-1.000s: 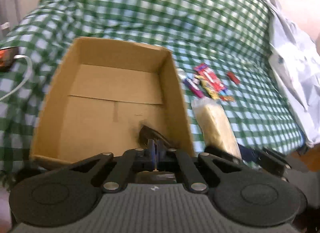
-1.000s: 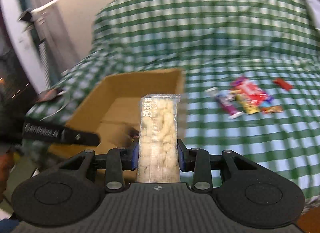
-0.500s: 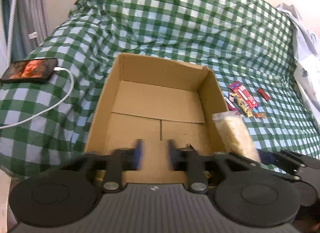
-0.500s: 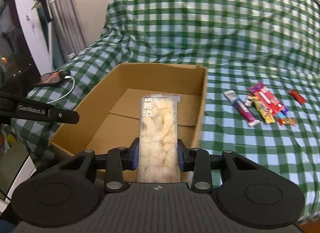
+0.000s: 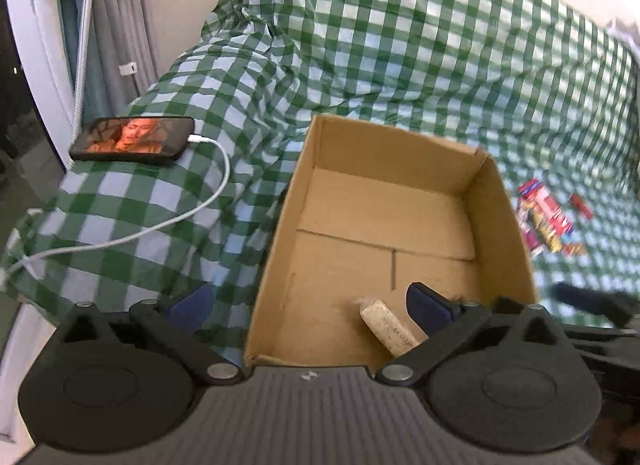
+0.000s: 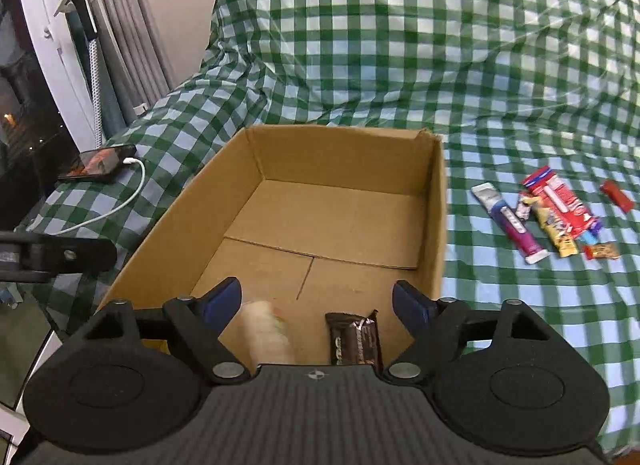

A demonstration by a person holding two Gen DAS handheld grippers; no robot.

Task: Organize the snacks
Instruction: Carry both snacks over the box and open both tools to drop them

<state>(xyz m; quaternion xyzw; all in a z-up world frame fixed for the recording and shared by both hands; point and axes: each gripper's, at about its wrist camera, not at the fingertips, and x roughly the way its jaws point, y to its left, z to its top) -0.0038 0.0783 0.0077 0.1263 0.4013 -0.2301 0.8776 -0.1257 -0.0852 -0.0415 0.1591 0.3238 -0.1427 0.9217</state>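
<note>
**A:** Since both snacks now lie in the box (image 6: 434, 201), is this the drop-off step?

**B:** I'd say so. That box sits on the checked cloth (image 6: 400, 45). The pale cracker pack (image 6: 266, 331) and the dark bar (image 6: 354, 339) rest on the floor at its near end, side by side.

**A:** And the grippers?

**B:** The left gripper (image 5: 306, 305) has just been opening and stands wide, astride the box's near-left wall. The right gripper (image 6: 318, 299) has just been opening too; it gapes over the box's near end, its pads clear of both snacks.

**A:** Next?

**B:** Probably the loose pile (image 6: 552, 217) right of the box, with a red packet (image 6: 618, 195) just beyond. That calls for a swing right and a narrower pinch.

**A:** Any readable labels?

**B:** None; print on the bar and cracker pack is too blurred.
</note>
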